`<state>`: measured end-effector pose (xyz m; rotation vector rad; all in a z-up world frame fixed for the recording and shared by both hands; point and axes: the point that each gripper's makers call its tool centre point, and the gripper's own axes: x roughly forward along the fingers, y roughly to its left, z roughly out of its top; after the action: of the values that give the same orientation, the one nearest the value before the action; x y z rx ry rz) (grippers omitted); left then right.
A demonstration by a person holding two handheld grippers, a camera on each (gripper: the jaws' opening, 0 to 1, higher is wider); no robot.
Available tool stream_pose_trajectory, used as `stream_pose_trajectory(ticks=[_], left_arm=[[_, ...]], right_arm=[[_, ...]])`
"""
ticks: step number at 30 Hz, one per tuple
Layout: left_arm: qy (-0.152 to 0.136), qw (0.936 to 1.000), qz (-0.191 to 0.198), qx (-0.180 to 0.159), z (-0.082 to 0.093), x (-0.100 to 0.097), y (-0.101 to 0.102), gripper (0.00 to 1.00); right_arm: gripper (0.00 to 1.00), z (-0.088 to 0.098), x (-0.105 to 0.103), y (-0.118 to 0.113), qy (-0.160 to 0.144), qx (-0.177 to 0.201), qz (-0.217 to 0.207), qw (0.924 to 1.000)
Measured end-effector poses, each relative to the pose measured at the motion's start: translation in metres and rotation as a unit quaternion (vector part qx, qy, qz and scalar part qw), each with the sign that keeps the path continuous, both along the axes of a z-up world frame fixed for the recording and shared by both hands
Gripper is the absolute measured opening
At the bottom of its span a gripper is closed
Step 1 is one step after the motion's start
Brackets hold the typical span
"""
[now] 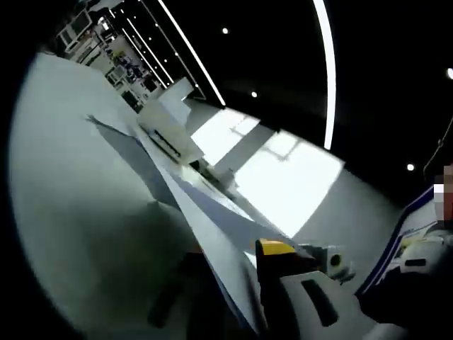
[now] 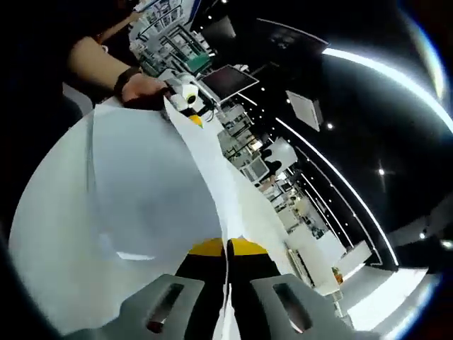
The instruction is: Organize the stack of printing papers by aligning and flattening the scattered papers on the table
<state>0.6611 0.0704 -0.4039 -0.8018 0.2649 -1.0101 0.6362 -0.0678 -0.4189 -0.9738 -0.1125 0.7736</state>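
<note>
Right hand-held gripper (image 2: 227, 249) clamped on the near edge of the paper stack (image 2: 156, 191), yellow-tipped jaws closed with the sheets pinched between them, stack lifted on edge off the counter (image 1: 78, 184). Left hand-held gripper (image 2: 185, 106) grips the far edge of the same stack, a person's hand (image 2: 141, 88) on it. In the left gripper view the sheets (image 1: 212, 212) run edge-on between its jaws, above the counter's near edge.

Thin matt white paper (image 2: 148, 177), smooth, faintly creased, right gripper (image 2: 227, 249) of matt grey plastic with yellow tips, table (image 1: 64, 177) pale, smooth, dull sheen, glossy dark ceiling (image 1: 283, 42)
</note>
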Motion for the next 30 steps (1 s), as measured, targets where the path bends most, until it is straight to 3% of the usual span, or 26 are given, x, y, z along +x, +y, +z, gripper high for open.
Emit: stream_pose_trajectory(ticks=[13,30], left_arm=[[0.001,1.0,0.0,-0.003,0.0,0.001,0.0,0.22],[0.008,0.9999,0.004,-0.013,0.002,0.003,0.001,0.26]], right_arm=[[0.0,-0.004,-0.003,0.002,-0.009,-0.02,0.005,0.9997],[0.0,-0.009,-0.012,0.019,-0.073,-0.086,0.043,0.9927]])
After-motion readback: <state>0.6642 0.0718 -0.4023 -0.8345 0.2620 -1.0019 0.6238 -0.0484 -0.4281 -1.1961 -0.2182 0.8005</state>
